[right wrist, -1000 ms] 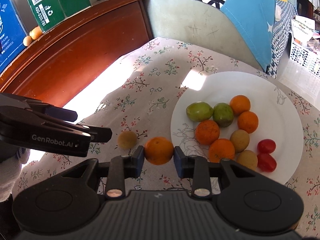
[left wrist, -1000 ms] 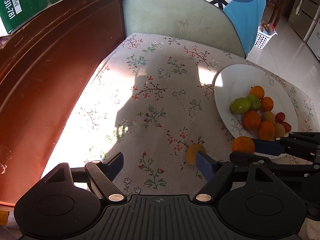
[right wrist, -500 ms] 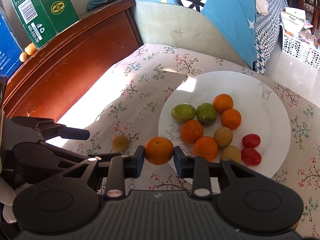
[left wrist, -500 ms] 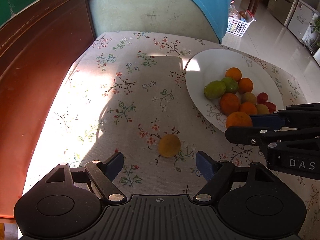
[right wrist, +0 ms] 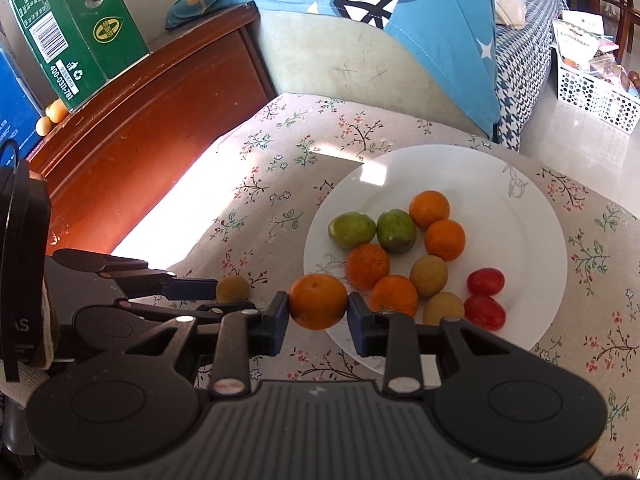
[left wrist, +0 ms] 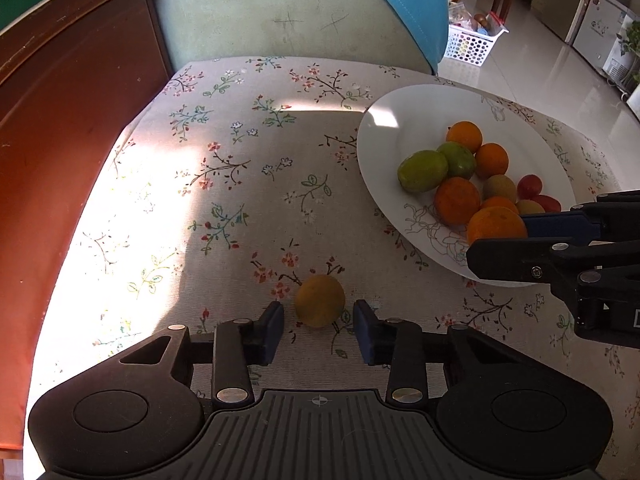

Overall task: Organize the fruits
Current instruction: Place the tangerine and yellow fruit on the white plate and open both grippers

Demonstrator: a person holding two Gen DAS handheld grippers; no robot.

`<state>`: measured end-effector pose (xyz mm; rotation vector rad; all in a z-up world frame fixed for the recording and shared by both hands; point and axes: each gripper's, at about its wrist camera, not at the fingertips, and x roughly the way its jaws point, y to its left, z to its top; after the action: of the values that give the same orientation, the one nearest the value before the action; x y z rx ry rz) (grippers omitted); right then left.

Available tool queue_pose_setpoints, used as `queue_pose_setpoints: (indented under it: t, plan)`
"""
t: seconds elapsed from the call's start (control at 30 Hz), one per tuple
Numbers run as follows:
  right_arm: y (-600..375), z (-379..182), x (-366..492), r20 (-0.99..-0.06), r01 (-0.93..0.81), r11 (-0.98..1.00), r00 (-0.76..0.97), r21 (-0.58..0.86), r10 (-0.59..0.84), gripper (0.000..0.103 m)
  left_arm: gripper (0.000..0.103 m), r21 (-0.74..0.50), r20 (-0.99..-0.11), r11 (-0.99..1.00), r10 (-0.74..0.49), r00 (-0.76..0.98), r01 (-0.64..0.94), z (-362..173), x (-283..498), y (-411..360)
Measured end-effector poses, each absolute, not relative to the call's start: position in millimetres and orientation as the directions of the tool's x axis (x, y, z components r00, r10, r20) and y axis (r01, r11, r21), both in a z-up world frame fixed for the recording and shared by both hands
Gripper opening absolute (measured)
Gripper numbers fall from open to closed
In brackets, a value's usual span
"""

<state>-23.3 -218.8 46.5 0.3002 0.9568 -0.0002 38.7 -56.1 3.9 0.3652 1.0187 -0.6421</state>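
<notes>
A white plate [right wrist: 520, 208] [left wrist: 384, 152] on the floral tablecloth holds several fruits: oranges, green ones, brownish ones and two red tomatoes. My right gripper [right wrist: 318, 312] is shut on an orange [right wrist: 318, 301] and holds it above the plate's near-left rim; it shows in the left wrist view [left wrist: 496, 225] too. A small yellow-brown fruit [left wrist: 320, 299] [right wrist: 232, 289] lies on the cloth left of the plate. My left gripper [left wrist: 319, 326] is open with its fingers on either side of this fruit, small gaps showing.
A red-brown wooden cabinet [right wrist: 152, 120] runs along the left, with a green carton [right wrist: 76, 28] and small fruits on top. A pale green chair back with blue cloth [right wrist: 360, 52] stands behind the table. A white basket [right wrist: 592, 92] sits on the floor at right.
My left gripper has moved forward and narrowed around the yellow-brown fruit. My right gripper has carried the orange up and over the plate's rim.
</notes>
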Motion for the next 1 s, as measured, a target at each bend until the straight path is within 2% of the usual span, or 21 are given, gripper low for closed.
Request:
queue_pose_setpoints:
  t: [0.07,0.3,0.63,1.0]
  plan:
    - [-222.1,47.5,-24.6,-0.804,0.141,0.956,0.581,0.257,0.131,0.032,0.024,-0.005,-0.870,0.762,-0.322,0.372,0.647,4.7,38.0,-56.7]
    - [-242.4,58.2,-30.0,-0.787,0.183,0.947,0.609,0.264,0.101,0.032,0.023,-0.021,-0.860,0.762,-0.344,0.377,0.647,12.9,39.4,-61.1]
    - [-288.6,79.0,-36.0,-0.749,0.288,0.918,0.663,0.273,0.015,0.032,0.023,-0.100,-0.796,0.744,-0.459,0.395,0.661,48.2,43.6,-81.4]
    - [-307.4,65.1,-34.3,-0.773,0.366,0.887,0.634,0.282,-0.016,0.032,0.023,-0.137,-0.769,0.680,-0.531,0.355,0.720,51.0,29.4,-123.3]
